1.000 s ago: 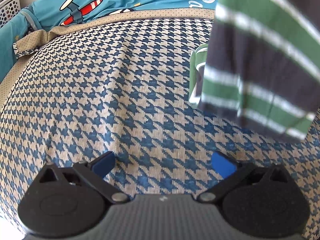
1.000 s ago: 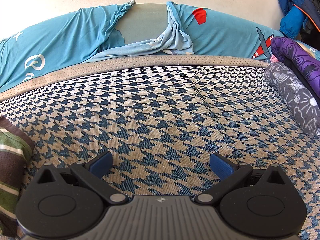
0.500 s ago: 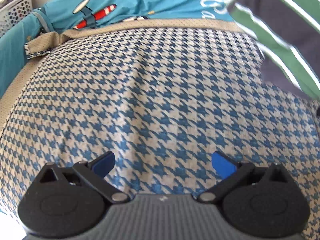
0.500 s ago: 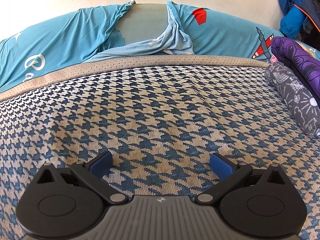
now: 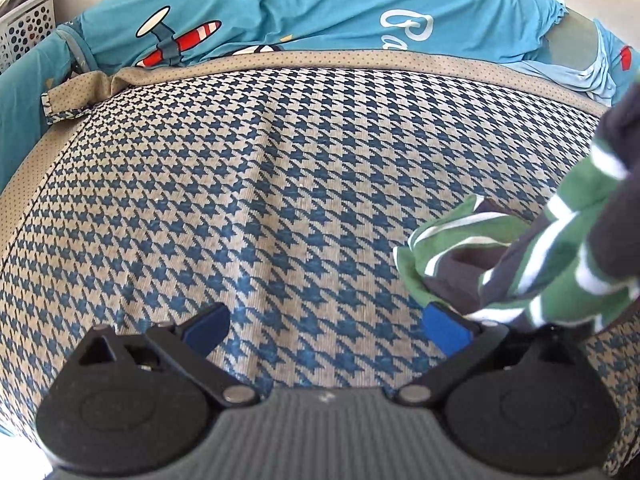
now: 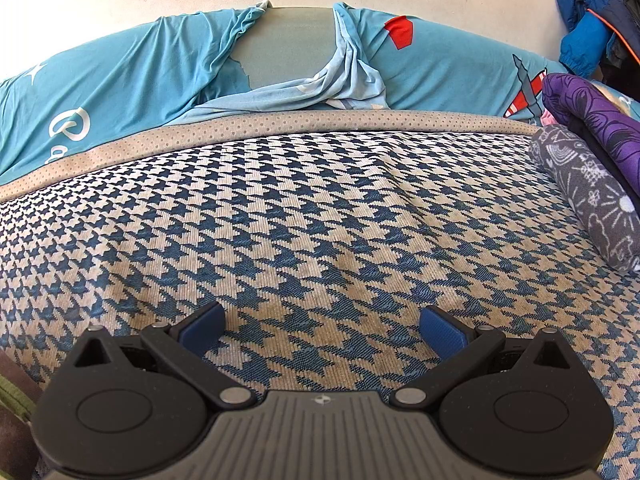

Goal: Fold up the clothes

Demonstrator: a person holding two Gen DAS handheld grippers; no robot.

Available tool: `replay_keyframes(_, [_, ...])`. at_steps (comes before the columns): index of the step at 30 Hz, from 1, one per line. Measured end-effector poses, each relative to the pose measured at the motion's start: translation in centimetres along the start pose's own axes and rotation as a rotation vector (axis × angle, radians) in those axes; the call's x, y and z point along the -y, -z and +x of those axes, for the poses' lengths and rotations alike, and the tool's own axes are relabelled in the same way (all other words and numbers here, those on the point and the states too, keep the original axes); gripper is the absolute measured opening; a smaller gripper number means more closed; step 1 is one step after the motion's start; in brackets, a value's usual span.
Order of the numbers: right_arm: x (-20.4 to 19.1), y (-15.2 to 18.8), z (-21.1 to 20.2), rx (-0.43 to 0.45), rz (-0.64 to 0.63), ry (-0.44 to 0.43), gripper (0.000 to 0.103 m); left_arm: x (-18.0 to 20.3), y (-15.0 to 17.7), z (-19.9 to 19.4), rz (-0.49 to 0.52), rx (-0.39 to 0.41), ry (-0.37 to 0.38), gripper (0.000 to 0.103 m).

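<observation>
Houndstooth bed [image 5: 280,200]; striped garment [image 5: 520,256] beside left gripper [image 5: 326,326]

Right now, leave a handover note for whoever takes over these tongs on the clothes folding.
Left tongs: open, holding nothing, low over the houndstooth cover.
Right tongs: open, holding nothing, over a bare part of the same cover.
Green striped garment: bunched and partly hanging at the right edge of the left view, beside the left tongs' right finger; what holds it up is out of view. Neither pair of tongs grips it.
Grey patterned roll and purple cloth sit at the far right of the right view.
Done: nothing folded that I can confirm.
Left: lay the striped garment flat, then fold it.
</observation>
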State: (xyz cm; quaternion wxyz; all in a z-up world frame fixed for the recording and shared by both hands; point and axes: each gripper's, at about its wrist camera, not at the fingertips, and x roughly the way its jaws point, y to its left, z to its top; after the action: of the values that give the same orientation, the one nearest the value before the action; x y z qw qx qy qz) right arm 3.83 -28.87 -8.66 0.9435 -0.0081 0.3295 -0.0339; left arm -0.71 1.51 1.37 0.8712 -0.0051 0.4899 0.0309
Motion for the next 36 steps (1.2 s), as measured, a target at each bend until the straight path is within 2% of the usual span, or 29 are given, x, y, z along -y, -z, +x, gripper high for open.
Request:
replay_keyframes(21, [-0.05,0.0,-0.03,0.0,0.0,0.0,0.103,0.73,0.16,0.32,0.034,-0.007,0.025,0.103])
replay_keyframes(36, [0.0,-0.03,-0.03,0.0,0.0,0.0,0.103,0.92,0.2,0.61,0.044,-0.015,0.01,0.103])
